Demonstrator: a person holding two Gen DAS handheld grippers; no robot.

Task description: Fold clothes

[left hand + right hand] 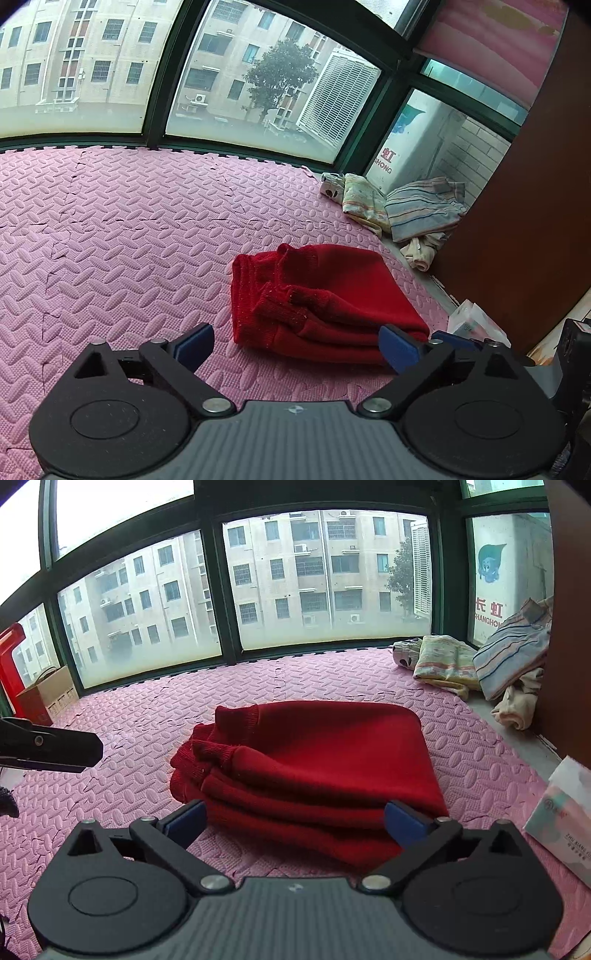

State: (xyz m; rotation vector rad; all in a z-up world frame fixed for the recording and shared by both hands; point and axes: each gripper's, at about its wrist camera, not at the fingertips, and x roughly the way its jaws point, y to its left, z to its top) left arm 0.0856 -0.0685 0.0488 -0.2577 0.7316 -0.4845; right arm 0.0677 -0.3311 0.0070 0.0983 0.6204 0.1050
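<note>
Two pairs of tongs hover over a pink foam floor mat [332, 672], and both stand wide apart with nothing between their blue pads. The left tongs [295, 345] sit off the left near corner of a red sweater [325, 295], with only mat between the fingers. The right tongs [295, 823] face the sweater's near edge head on; the cloth lies just beyond the fingertips, and I cannot tell whether the right pad brushes it.

The sweater rests on the mat as a compact, stacked bundle: several layers show along its near edge, the top panel is smooth, and the ribbed cuffs are tucked together at its left side. By the look of it, this garment is folded and set down, so this piece of the task seems done. Its left side is a little lumpy around the cuffs, so a tidy-up there could be wanted.

Further back, by the window corner, lies a small heap of other clothes: a striped shirt [513, 653], a pale yellow patterned piece [447, 661] and a cream one [517, 701] slumped below them. These look loose rather than neatly folded, so they are probably what is left to do.
</note>
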